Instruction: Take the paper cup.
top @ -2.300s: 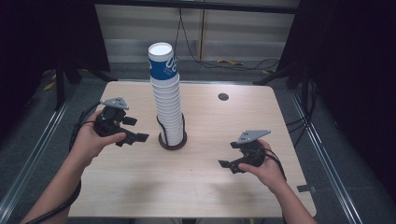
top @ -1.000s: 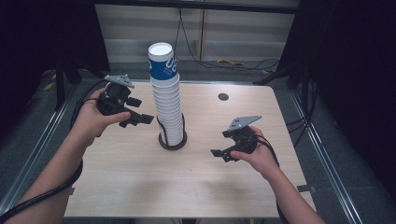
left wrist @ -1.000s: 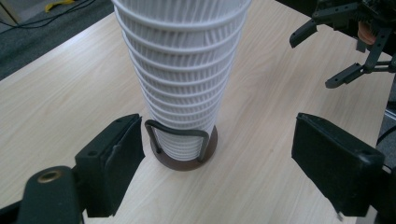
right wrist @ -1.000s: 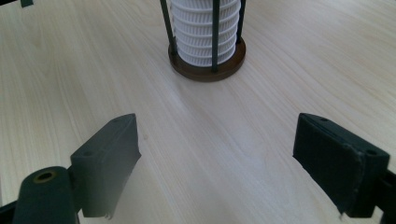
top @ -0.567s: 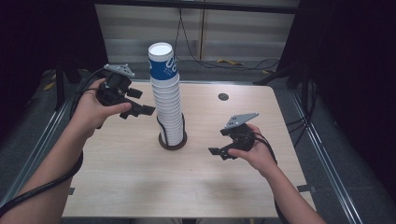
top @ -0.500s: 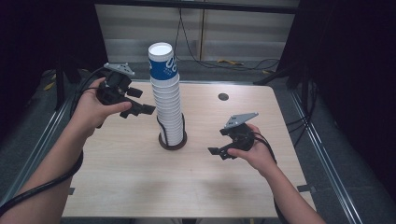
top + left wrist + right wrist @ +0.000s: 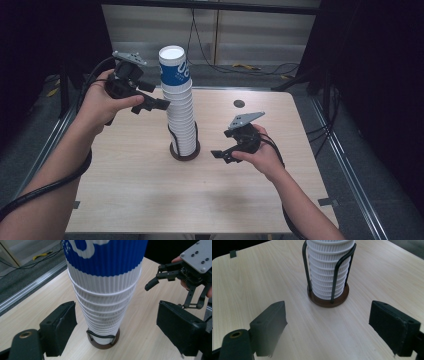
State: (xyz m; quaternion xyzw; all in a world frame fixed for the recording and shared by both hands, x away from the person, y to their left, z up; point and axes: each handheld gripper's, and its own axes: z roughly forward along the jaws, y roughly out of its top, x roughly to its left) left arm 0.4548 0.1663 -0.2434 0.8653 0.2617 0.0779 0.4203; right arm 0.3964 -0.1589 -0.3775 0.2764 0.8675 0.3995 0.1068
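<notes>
Left gripper view looks between wide-parted jaws at the blue-banded top cup (image 7: 105, 255), so the left gripper (image 7: 150, 104), raised at the stack's left, seems lined up to pinch that cup off. The cup stack (image 7: 181, 115) stands mid-table in a wire holder (image 7: 328, 293) that keeps it upright. Low at the right, the right gripper (image 7: 222, 152) gapes empty toward the base, likely to steady it.
</notes>
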